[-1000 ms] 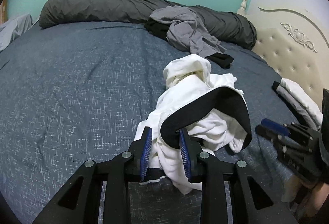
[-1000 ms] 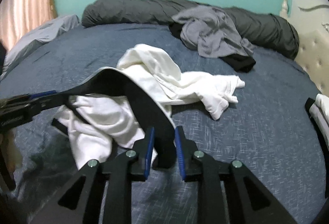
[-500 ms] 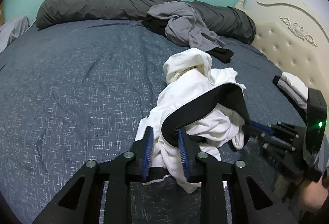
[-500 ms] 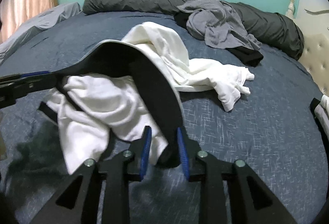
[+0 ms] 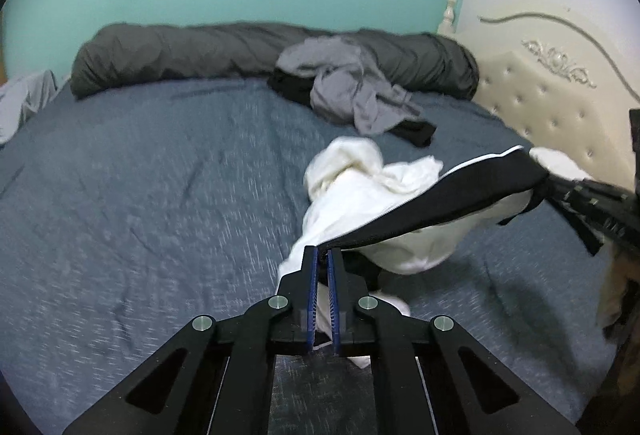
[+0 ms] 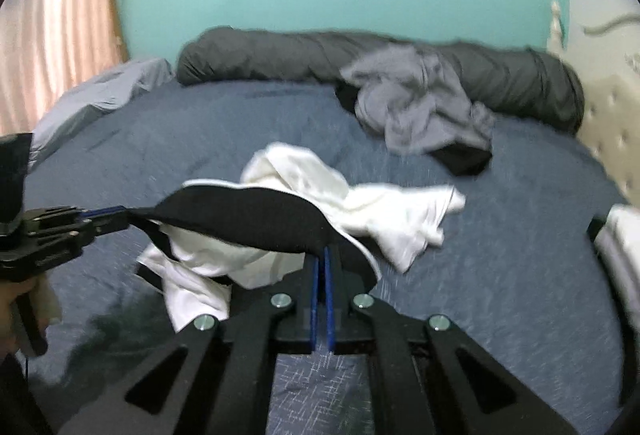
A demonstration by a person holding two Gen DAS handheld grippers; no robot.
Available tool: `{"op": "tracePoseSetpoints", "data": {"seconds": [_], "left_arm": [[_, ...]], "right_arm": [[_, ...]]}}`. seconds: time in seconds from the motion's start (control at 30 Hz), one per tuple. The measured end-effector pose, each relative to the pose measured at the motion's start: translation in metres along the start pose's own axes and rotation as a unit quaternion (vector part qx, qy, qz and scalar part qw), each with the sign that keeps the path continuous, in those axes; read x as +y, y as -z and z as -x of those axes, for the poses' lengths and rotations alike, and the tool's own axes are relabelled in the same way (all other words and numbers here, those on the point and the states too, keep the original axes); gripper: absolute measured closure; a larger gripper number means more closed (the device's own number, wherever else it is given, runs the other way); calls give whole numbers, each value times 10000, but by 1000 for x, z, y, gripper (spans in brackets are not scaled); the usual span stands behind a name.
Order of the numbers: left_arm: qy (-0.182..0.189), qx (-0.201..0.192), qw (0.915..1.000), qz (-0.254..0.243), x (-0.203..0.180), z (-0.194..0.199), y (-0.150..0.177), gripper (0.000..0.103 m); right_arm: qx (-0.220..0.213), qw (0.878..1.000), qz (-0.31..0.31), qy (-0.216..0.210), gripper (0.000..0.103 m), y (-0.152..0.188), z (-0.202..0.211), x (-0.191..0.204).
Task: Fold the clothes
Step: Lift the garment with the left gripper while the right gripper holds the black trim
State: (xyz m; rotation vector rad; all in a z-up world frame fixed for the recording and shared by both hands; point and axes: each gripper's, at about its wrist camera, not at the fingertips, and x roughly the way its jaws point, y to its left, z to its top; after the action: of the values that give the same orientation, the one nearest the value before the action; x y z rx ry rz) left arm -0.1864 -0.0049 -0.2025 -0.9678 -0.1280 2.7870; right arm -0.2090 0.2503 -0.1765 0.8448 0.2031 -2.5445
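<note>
No brand, label or writing can be read on anything here. The white garment (image 5: 352, 203) lies crumpled on the blue bedspread (image 5: 140, 195), nearer than the rolled dark grey duvet (image 5: 200, 51) along the far edge, and its black waistband (image 5: 448, 195) is lifted clear of the cloth — stretched taut between both tools. The left gripper (image 5: 323, 255) has just been closing; its blue pads now pinch one end of the band with almost no gap. The right gripper (image 6: 321, 255) has likewise just been closing and clamps the other end.

The left wrist view alone shows the cream tufted headboard (image 5: 560, 103) in full, just right of the duvet, with its carved scroll. The right wrist view alone shows a pink curtain (image 6: 56, 35) left of the duvet, a pale grey sheet (image 6: 100, 99) below it, and the person's hand (image 6: 16, 311) on the left tool's grip. Both views show a grey garment (image 6: 416, 103) heaped against the duvet, over something black (image 6: 464, 159).
</note>
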Motion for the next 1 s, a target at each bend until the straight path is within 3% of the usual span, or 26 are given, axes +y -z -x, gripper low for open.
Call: {"op": "tracePoseSetpoints", "data": {"seconds": [0.07,0.1,0.27,0.4,0.53,0.9,1.0], "left_arm": [[10,-156,9999,25,-2,25,-12,98],[-70,-243,9997,-16,-3,39,-19,103],[-248,-707,9968,-269,-10,115,-65,103],[57,-717,9969,-316,-27,160,-82,103],[252,-594,9975,-270,-47,175,-63,103],[742,-248,9967,239,-62,188,-15,102],[792,-208,9961,321,-64,192,-5,90]], "right_arm": [[-173,9998,50,-50,101,-16,23,2],[-271,9996,53,-81,101,-25,37,2],[-723,9973,82,-100,101,-67,104,7],[-893,9957,217,-92,101,-95,149,20],[-622,9966,536,6,101,-110,168,37],[-394,9959,799,-156,101,-138,226,74],[-179,9957,901,-66,101,-146,223,90]]}}
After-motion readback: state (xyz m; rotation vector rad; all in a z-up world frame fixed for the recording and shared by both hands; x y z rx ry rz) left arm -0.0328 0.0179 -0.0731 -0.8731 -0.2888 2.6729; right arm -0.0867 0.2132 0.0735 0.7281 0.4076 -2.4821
